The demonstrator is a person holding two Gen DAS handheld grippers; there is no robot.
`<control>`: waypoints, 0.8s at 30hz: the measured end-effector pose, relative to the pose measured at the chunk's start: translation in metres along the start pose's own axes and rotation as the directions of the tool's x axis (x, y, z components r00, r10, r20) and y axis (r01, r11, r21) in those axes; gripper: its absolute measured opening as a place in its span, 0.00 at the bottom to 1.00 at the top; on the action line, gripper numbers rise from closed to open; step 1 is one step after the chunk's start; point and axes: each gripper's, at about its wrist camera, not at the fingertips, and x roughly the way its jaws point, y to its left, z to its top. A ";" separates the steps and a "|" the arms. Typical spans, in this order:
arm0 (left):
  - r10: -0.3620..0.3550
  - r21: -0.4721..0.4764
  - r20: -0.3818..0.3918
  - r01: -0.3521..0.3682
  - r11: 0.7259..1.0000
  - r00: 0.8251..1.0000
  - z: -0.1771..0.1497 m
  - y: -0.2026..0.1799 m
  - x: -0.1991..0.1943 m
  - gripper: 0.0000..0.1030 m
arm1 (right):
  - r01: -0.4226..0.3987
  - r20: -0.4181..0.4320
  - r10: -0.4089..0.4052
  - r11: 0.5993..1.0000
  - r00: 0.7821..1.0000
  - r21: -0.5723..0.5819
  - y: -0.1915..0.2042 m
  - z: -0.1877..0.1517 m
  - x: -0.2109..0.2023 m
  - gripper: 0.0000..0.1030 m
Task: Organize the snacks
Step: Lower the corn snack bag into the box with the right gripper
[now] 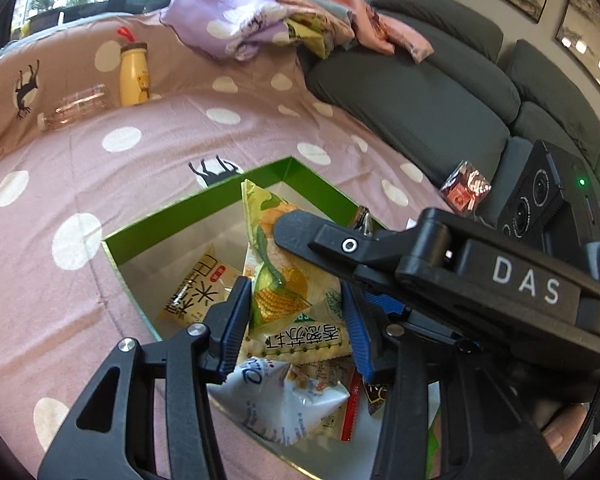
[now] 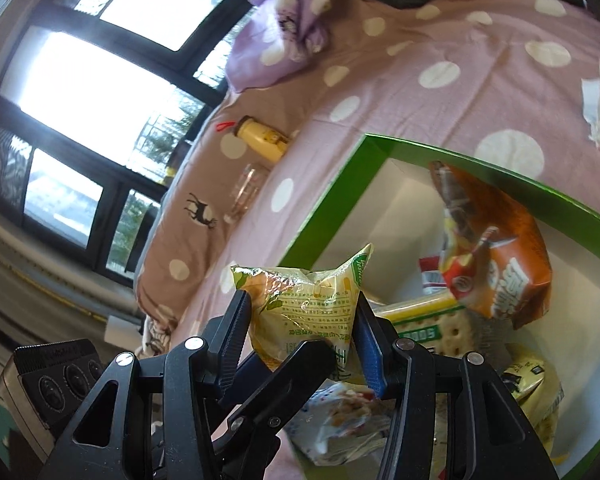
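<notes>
While both grippers hang over the green box [image 1: 204, 196] on the bedspread [image 1: 148, 160], the left gripper [image 1: 296, 320] and right gripper [image 2: 304, 332] each clamp one cracker bag [image 1: 278, 280], its long axis pointing away, above the box.

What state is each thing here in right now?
Left tongs: shut on the corn snack bag.
Right tongs: shut on the same bag.
Corn snack bag: held above the box.
Green box: open, partly filled with snacks.
Yellow bottle: capped, leaning on the cushion.
Glass: lying on its side.
Red packet: outside the box, on the sofa.
</notes>
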 end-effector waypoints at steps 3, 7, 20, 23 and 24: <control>-0.012 0.001 -0.029 0.012 1.000 0.999 0.002 0.001 0.010 0.43 | 0.021 -0.004 -0.021 1.000 1.000 0.022 -0.008 0.002 0.003 0.51; -0.024 -0.010 -0.058 0.023 1.000 0.998 0.001 0.005 0.020 0.43 | 0.044 -0.014 -0.043 0.998 0.999 0.046 -0.016 0.004 0.007 0.51; -0.020 -0.011 -0.090 0.019 1.000 0.996 0.000 0.004 0.029 0.43 | 0.087 -0.020 -0.086 0.994 0.996 0.060 -0.019 0.004 0.008 0.51; -0.017 -0.012 -0.093 0.016 1.000 0.996 0.001 0.004 0.030 0.43 | 0.094 -0.020 -0.093 0.994 0.995 0.064 -0.019 0.004 0.009 0.51; -0.014 -0.011 -0.094 0.013 1.000 0.995 0.001 0.003 0.031 0.43 | 0.096 -0.020 -0.095 0.993 0.995 0.067 -0.019 0.004 0.009 0.51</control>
